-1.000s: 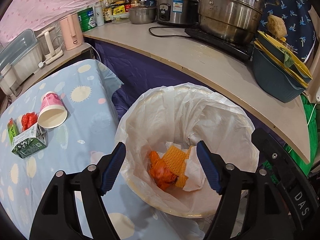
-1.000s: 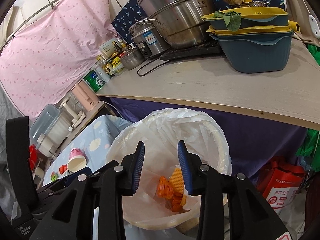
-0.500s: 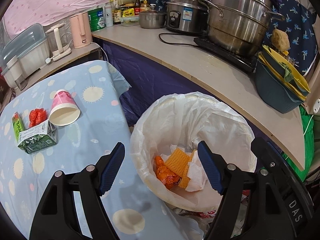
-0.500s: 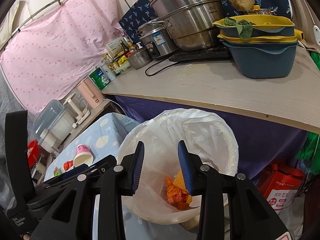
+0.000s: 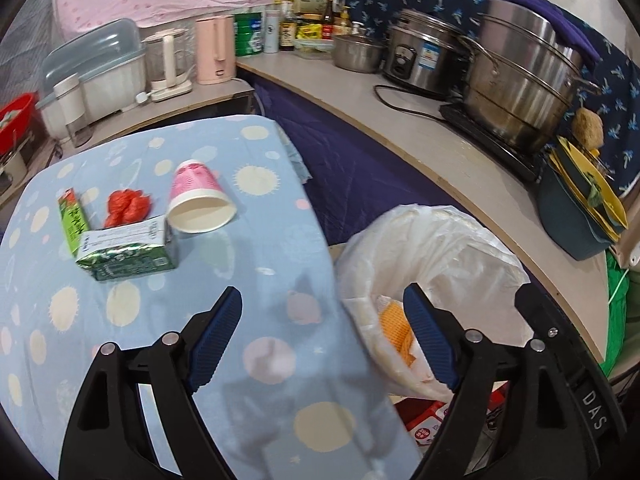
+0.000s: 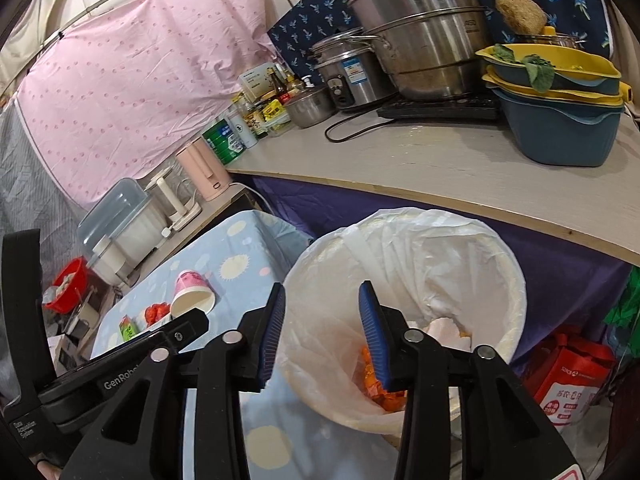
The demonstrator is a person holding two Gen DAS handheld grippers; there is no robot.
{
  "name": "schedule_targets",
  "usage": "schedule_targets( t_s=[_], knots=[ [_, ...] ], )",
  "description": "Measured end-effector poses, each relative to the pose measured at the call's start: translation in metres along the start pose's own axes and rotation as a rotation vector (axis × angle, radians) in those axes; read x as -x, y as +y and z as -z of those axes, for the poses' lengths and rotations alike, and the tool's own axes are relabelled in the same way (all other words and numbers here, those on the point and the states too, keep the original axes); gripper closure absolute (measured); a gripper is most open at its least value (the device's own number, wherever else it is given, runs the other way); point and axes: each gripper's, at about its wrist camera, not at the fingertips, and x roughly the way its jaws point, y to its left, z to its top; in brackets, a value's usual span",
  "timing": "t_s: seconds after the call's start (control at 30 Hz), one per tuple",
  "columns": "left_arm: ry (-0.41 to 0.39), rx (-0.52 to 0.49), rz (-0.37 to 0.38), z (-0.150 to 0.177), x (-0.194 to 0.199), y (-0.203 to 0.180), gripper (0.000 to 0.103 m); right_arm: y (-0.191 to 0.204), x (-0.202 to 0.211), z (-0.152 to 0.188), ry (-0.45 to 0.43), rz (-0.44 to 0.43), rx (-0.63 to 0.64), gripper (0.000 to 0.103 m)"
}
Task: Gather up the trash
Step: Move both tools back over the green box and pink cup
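Observation:
A white-lined trash bin (image 5: 440,248) (image 6: 404,252) stands beside the blue dotted table (image 5: 260,344) and holds orange wrappers (image 6: 372,376) and white paper. On the table lie a tipped pink paper cup (image 5: 198,198) (image 6: 192,294), a red crumpled wrapper (image 5: 128,208), a green carton (image 5: 128,254) and a slim green packet (image 5: 72,220). My left gripper (image 5: 322,330) is open and empty over the table's edge by the bin. My right gripper (image 6: 322,326) is open and empty at the bin's near left rim.
A long counter (image 5: 440,152) behind the bin carries a large steel steamer (image 5: 524,72), a rice cooker (image 5: 424,60), blue and yellow basins (image 6: 560,120), bottles and a pink kettle (image 5: 214,50). A red bag (image 6: 568,384) sits on the floor to the right of the bin.
My left gripper has swung left from above the bin to over the table, bringing the cup and cartons nearer. The right gripper has stayed by the bin, shifted slightly left.

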Motion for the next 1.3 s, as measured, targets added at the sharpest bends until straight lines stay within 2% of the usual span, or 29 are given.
schedule_targets(
  t_s=[0.27, 0.4, 0.7, 1.07, 1.3],
  knots=[
    [0.016, 0.107, -0.053, 0.010, 0.003, 0.061, 0.019, 0.037, -0.012, 0.016, 0.042, -0.031, 0.057, 0.060],
    [0.017, 0.155, -0.103, 0.017, 0.004, 0.091, 0.016, 0.059, -0.022, 0.027, 0.070, -0.045, 0.088, 0.060],
    [0.033, 0.262, -0.177, 0.027, 0.003, 0.163, 0.015, 0.105, -0.052, 0.050, 0.136, -0.081, 0.150, 0.060],
    [0.059, 0.339, -0.224, 0.033, -0.005, 0.229, 0.014, 0.164, -0.094, 0.071, 0.202, -0.129, 0.226, 0.060],
    [0.044, 0.400, -0.253, 0.022, -0.008, 0.268, 0.014, 0.192, -0.123, 0.070, 0.217, -0.150, 0.248, 0.058]
  ],
)
